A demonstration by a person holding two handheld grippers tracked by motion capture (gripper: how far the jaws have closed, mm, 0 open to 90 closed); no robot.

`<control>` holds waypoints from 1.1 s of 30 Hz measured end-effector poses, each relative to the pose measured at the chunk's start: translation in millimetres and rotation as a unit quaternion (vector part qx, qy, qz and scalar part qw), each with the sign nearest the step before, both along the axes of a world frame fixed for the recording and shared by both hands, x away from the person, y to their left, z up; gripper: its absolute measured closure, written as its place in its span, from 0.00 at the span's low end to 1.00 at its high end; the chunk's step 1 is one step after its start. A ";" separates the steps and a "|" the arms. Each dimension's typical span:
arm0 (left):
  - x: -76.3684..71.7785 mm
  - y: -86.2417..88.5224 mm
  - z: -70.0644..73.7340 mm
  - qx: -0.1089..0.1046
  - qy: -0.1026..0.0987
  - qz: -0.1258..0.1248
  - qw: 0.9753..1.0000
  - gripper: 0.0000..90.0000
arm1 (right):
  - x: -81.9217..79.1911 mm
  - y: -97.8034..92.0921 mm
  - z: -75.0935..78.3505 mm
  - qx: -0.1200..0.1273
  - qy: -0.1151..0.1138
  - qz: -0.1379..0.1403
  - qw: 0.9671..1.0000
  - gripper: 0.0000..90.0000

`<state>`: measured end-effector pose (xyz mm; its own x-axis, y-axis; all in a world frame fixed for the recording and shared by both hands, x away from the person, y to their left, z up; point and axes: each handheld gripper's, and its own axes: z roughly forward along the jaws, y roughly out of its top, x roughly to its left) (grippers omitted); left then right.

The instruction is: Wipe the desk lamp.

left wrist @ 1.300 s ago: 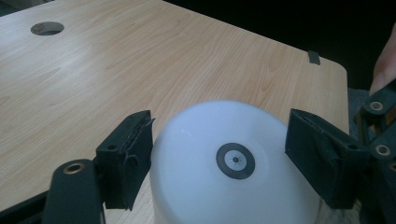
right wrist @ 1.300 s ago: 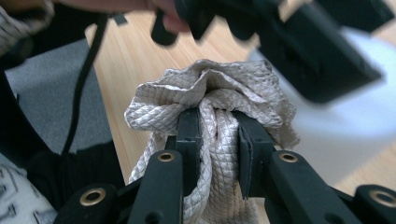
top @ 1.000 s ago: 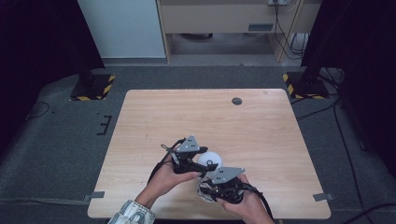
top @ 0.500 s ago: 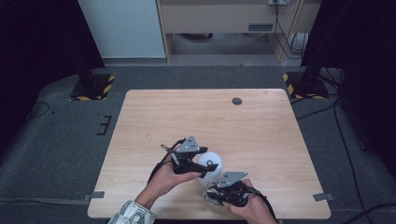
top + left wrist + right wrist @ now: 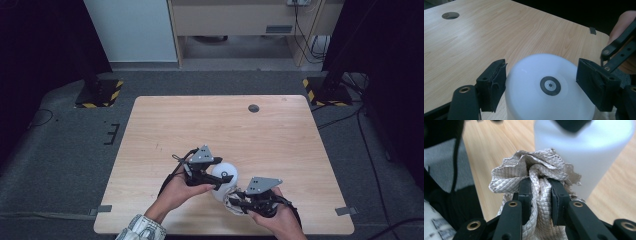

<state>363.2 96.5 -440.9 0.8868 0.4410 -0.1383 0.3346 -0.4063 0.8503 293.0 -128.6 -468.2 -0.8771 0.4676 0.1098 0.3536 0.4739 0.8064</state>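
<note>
Left gripper (image 5: 541, 87) straddles a white cylindrical plastic container (image 5: 549, 95) standing near the front edge of the light wooden table (image 5: 200, 125); its jaws are spread, one pad at each side of the container. Right gripper (image 5: 540, 195) pinches a bunched beige quilted cloth (image 5: 534, 170) pressed against the container's side.

Stood on grey carpet (image 5: 60, 150): light wood table (image 5: 210, 125), round hole (image 5: 253, 108) near far edge. Beyond: pale panel (image 5: 132, 30), beige cabinet (image 5: 240, 20) with cables (image 5: 305, 35). Flanked by black stands on yellow-black striped bases (image 5: 100, 92) (image 5: 325, 90). Dark at both sides. Grey tape (image 5: 345, 211) at near corners.
</note>
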 end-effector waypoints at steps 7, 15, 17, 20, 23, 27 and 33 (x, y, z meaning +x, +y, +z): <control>0.0 0.1 0.0 0.000 0.000 0.000 1.000 0.26 | -2.9 10.4 13.4 0.013 -0.016 0.013 1.000 0.83; -0.2 0.0 0.1 0.000 0.000 -0.001 1.000 0.26 | -0.1 31.3 -5.9 -0.017 -0.006 0.035 0.999 0.83; -0.4 0.1 0.1 0.000 0.000 -0.001 1.000 0.26 | 0.6 36.3 -14.4 -0.032 0.001 0.040 0.999 0.82; -0.2 0.2 0.0 0.000 0.001 0.000 1.000 0.26 | 2.6 40.2 -27.5 -0.051 0.012 0.045 0.998 0.82; 0.2 0.3 -0.1 0.000 0.001 0.000 1.000 0.26 | 3.8 37.7 -34.5 -0.061 0.017 0.045 0.997 0.83; 0.1 0.2 0.0 0.000 0.001 0.001 1.000 0.26 | 3.8 28.2 -37.4 -0.063 0.019 0.041 0.997 0.83; 0.2 0.2 0.3 0.001 0.002 0.001 1.000 0.26 | 4.9 9.7 -38.2 -0.066 0.021 0.024 0.997 0.82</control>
<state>363.4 96.6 -440.7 0.8857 0.4423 -0.1409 0.3384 -0.4075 0.8482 297.8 -118.9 -506.4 -0.8952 0.4373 0.0863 0.3590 0.5927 0.7210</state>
